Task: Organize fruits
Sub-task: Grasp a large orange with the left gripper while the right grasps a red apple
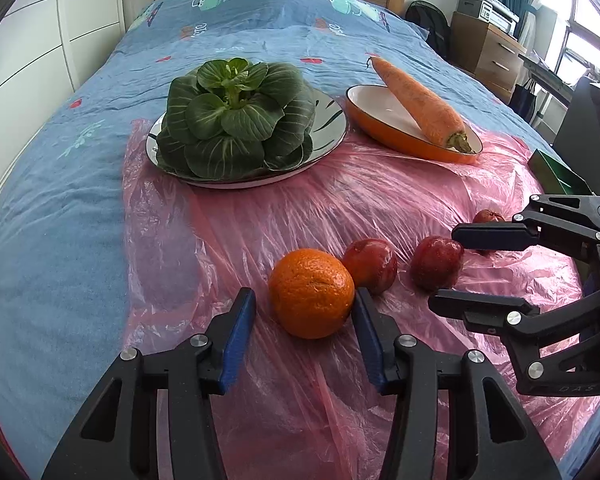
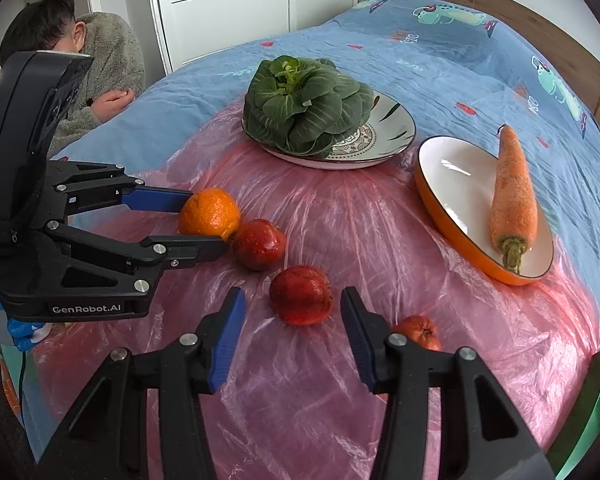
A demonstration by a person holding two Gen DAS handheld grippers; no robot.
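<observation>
A blue patterned bedspread (image 1: 80, 208) covers the bed, white wardrobe doors (image 1: 32, 40) at 9 o'clock, pink plastic sheet (image 1: 300, 208) over the middle. The left gripper (image 1: 304, 316) brackets the orange (image 1: 311, 293); whether both pads press it I cannot tell. At 3 o'clock, 3 red apples (image 1: 371, 265); the right gripper (image 2: 294, 320) stands spread around the middle one (image 2: 301, 295).

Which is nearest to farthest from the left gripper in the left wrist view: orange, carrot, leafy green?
From the left gripper:
1. orange, between its fingers, right finger at its side.
2. leafy green, beyond, on the patterned plate, slightly left.
3. carrot, far right, leaning in the orange dish.
The last two look close; the carrot's tip reaches farthest back.
</observation>
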